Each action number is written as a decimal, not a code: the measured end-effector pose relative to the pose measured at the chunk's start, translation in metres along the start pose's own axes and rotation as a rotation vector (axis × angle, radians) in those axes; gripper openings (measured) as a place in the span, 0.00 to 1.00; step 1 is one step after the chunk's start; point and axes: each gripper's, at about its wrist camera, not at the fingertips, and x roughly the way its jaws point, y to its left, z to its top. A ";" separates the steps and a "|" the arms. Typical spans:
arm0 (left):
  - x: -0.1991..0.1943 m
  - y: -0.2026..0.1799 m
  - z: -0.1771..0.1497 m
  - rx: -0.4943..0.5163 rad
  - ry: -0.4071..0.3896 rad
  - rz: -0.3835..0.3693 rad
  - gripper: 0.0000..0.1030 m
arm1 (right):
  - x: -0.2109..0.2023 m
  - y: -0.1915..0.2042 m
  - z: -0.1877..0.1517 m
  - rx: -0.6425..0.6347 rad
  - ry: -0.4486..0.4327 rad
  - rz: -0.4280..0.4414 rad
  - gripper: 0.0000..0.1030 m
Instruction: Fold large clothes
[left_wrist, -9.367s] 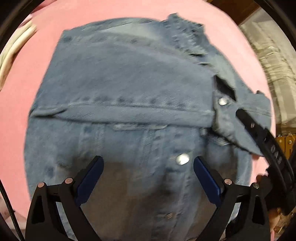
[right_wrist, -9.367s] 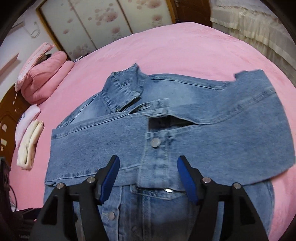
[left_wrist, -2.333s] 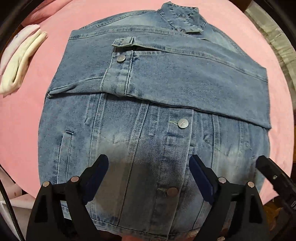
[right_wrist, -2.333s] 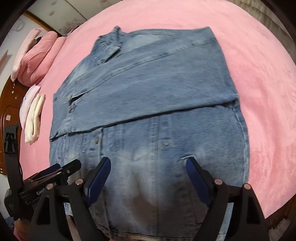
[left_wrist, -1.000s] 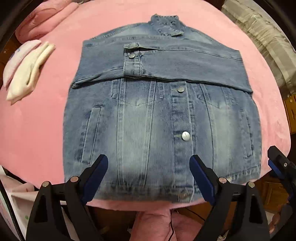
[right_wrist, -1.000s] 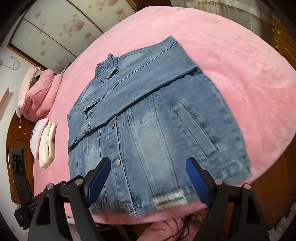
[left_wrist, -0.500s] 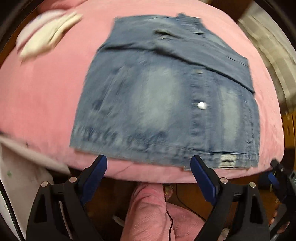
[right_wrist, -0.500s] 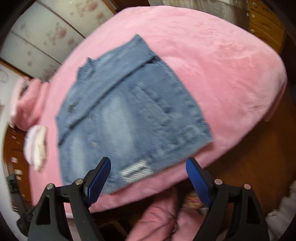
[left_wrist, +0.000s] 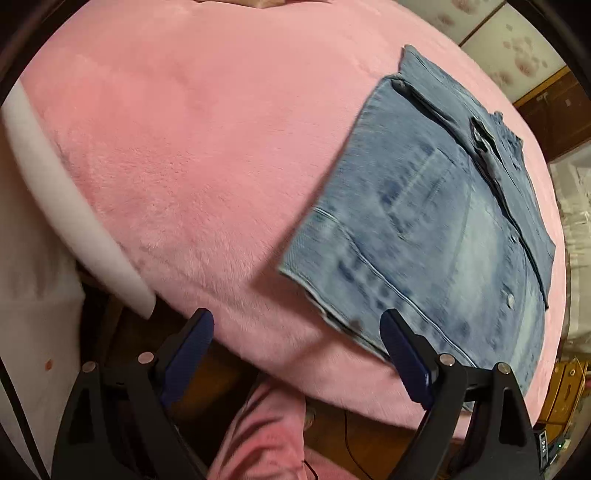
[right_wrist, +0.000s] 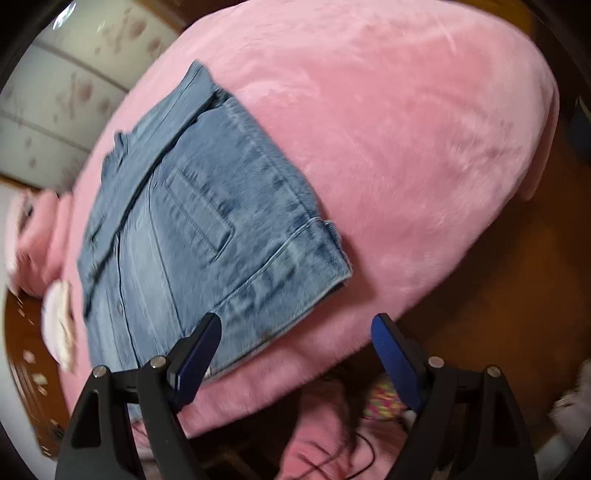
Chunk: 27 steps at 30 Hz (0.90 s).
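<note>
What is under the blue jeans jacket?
The denim jacket lies flat on a fluffy pink blanket that shows all around it. Its sleeves are folded across its chest on top. Whatever is under the blanket is covered, apart from a white edge at one side.

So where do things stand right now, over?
Left gripper and right gripper: jaws open, empty, near the bed's edge. Denim jacket flat on the pink blanket, sleeves folded across the chest, hem unfolded. Nothing in the way.
</note>
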 end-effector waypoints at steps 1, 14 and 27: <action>0.006 0.002 0.002 -0.003 -0.003 -0.011 0.87 | 0.005 -0.004 0.001 0.020 -0.002 0.028 0.81; 0.006 -0.018 -0.005 -0.042 -0.120 -0.089 0.17 | 0.014 0.000 0.010 0.107 -0.062 0.204 0.18; -0.072 -0.091 0.051 -0.072 -0.264 -0.178 0.06 | -0.030 0.088 0.064 0.066 -0.103 0.527 0.13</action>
